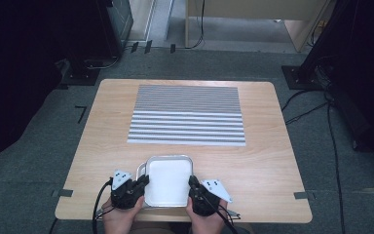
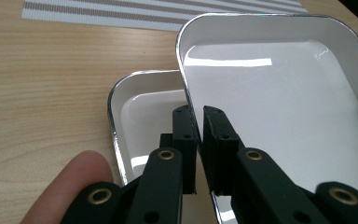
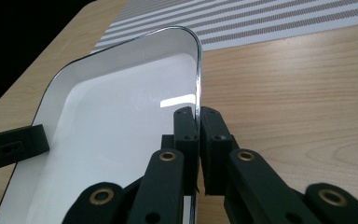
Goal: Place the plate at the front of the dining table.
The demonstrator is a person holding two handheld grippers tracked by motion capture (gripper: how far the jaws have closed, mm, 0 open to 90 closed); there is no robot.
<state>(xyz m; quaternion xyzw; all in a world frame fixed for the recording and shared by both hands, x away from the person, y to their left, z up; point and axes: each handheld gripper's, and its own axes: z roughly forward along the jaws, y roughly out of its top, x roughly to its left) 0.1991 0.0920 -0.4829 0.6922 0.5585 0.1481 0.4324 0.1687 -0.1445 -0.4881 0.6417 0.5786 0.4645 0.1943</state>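
Left tongs (image 1: 142, 181) and right tongs (image 1: 193, 183) are each closed on an opposite side rim of the upper white tray (image 1: 169, 181), near the front edge of the tabletop (image 1: 268, 161); gripping both sides likely keeps the tray level and stops it twisting. In the left gripper view the pads (image 2: 186, 135) pinch the thin metal wall of the upper tray, and a 2nd tray (image 2: 140, 121) lies beneath it, offset to the left. The striped mat (image 1: 187, 115) lies well apart, further back, probably the setting-down spot.
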